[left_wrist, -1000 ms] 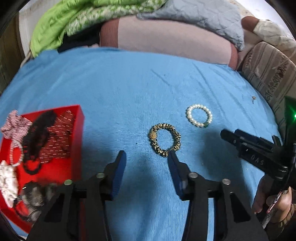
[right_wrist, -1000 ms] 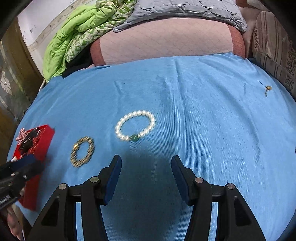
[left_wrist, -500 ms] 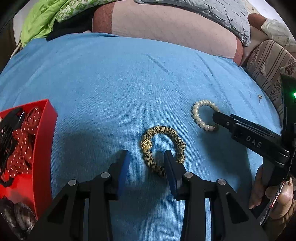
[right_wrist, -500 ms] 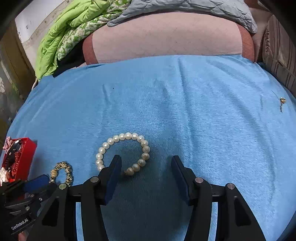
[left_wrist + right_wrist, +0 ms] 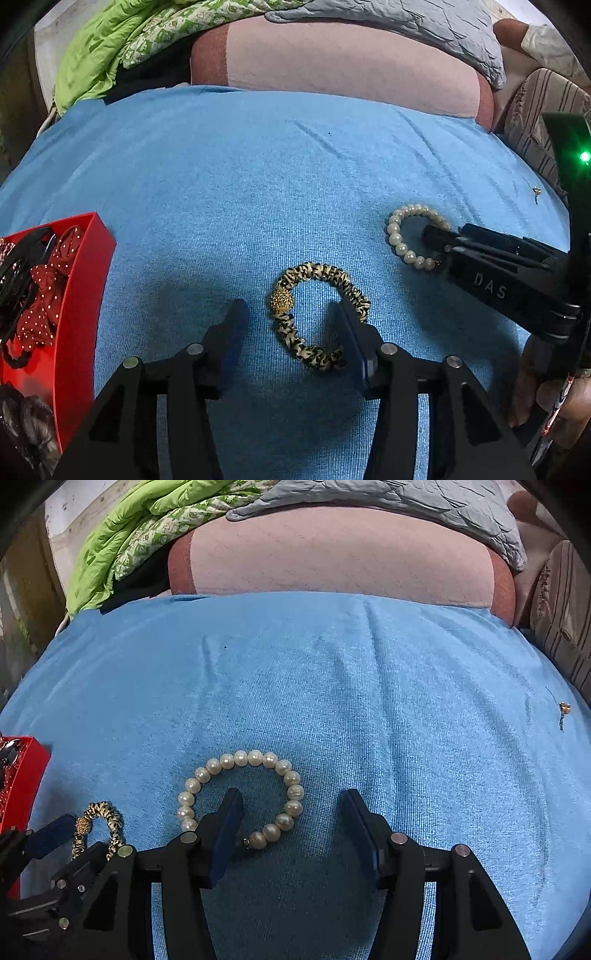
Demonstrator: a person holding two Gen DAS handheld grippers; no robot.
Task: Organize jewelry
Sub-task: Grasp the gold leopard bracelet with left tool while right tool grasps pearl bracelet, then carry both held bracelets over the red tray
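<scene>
the left hand-held gripper [image 5: 290, 328] hangs wide open over the leopard-print scrunchie bracelet [image 5: 319, 319], 1 finger outside its gold bead side and the other over its right band, so closing would likely pinch that side. the bracelet lies flat on the blue bed cover [image 5: 258, 177], toward the near edge. the right hand-held gripper [image 5: 291, 819] is also spread wide, its left finger inside the pearl bracelet [image 5: 242, 794] and its right finger outside, straddling the ring's right side for the same kind of pinch. the red box [image 5: 79, 306] at the cover's left edge already holds hair ties, probably the destination. a small earring [image 5: 563, 709] lies well apart near the right edge.
</scene>
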